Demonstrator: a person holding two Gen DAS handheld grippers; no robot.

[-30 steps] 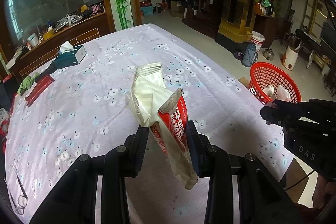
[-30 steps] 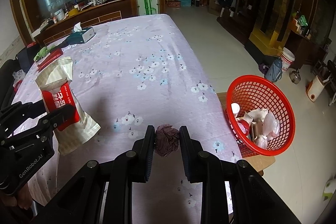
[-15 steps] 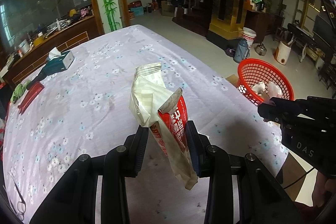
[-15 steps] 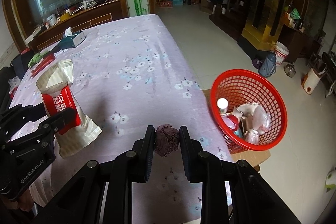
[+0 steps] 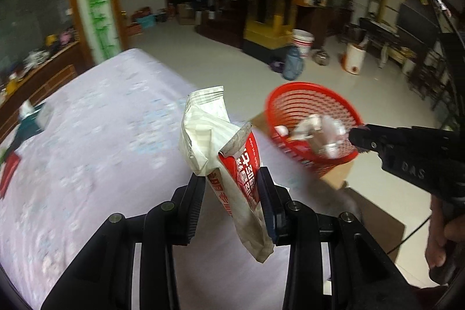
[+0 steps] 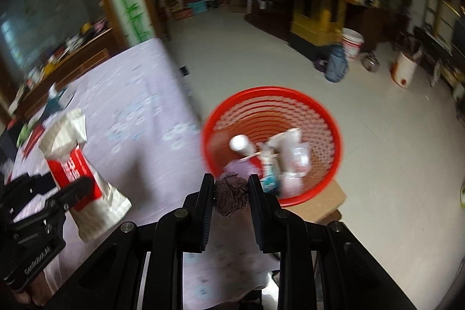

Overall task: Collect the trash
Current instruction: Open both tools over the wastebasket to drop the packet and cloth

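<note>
Hand-held gripper (image 6: 231, 188) near red basket (image 6: 328, 118)

my grippers: 2, left (image 5: 231, 188) and right (image 6: 231, 191) | snack bag (image 5: 229, 161) between my left jaws: 1 | crumpled wad (image 6: 231, 195) between my right jaws: 1 | red basket (image 6: 334, 124) ahead of my right jaws: 1 | white buckets (image 6: 351, 44) far ahead: 1

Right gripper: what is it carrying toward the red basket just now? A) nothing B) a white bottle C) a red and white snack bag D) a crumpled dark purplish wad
D: in the right wrist view the right gripper has its fingers shut on a crumpled purplish wad near the red basket; the snack bag is held in the left gripper.
</note>
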